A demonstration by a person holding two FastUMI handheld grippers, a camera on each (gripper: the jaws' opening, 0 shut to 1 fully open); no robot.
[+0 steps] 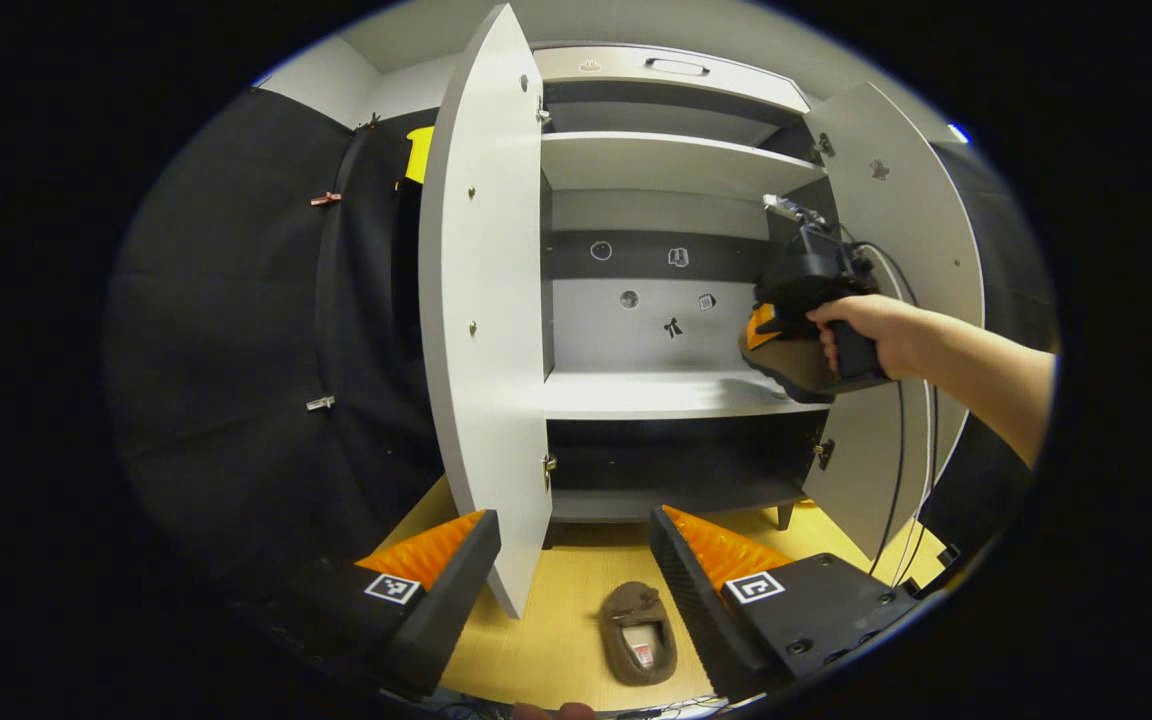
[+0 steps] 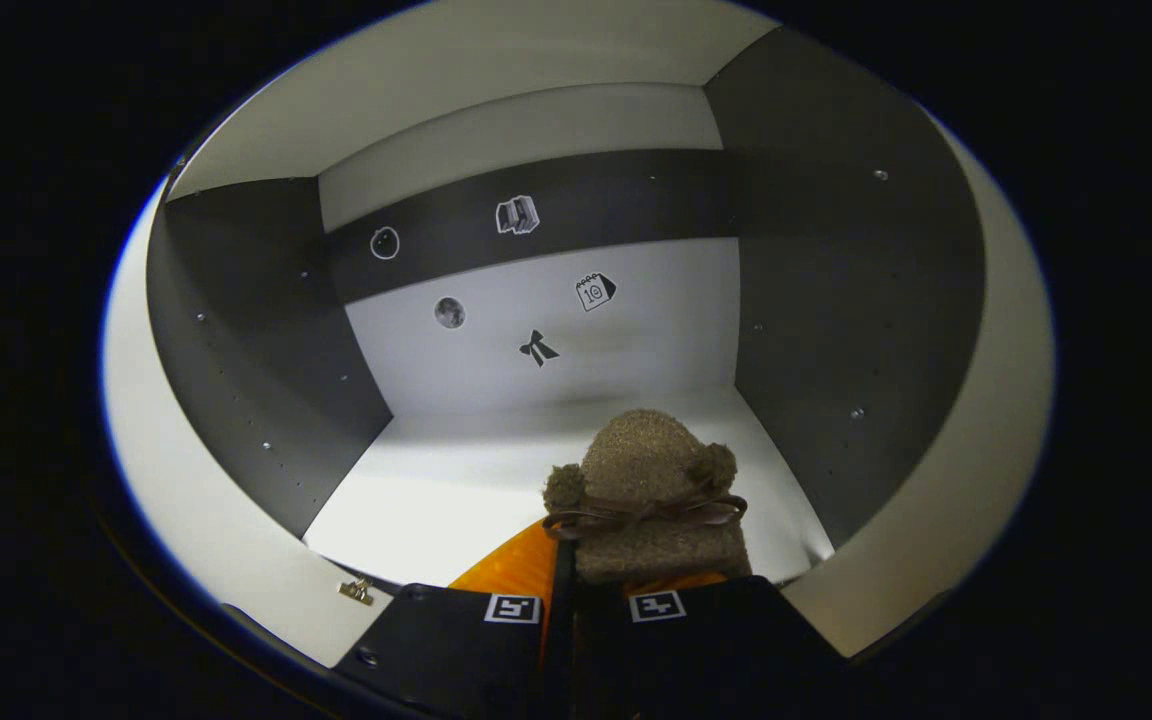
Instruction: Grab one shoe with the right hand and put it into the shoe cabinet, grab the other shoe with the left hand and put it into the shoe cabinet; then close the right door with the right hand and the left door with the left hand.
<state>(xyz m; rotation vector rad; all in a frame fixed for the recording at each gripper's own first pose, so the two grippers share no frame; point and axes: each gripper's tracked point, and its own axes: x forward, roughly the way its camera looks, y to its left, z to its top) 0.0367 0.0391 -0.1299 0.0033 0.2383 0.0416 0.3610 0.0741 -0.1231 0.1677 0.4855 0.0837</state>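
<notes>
The right gripper (image 2: pixel 561 600), clenched on the first shoe (image 2: pixel 651 495), reaches the shelf (image 2: pixel 436 490); the left gripper (image 1: pixel 576 570) hangs released above the second shoe (image 1: pixel 639 634), both doors unclosed.

My left gripper (image 1: pixel 573 560) hangs with its jaws wide apart above a brown shoe (image 1: pixel 639 633) lying on the yellow floor (image 1: pixel 556 620). Ahead, the shoe cabinet (image 1: pixel 671 395) stands with both doors open, my right hand (image 1: pixel 861 330) reaching toward its middle shelf.

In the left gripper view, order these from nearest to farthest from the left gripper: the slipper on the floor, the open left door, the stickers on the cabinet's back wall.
1. Slipper on the floor, between the fingers.
2. Left door, open, just beyond.
3. Stickers, deep inside the cabinet.
</notes>
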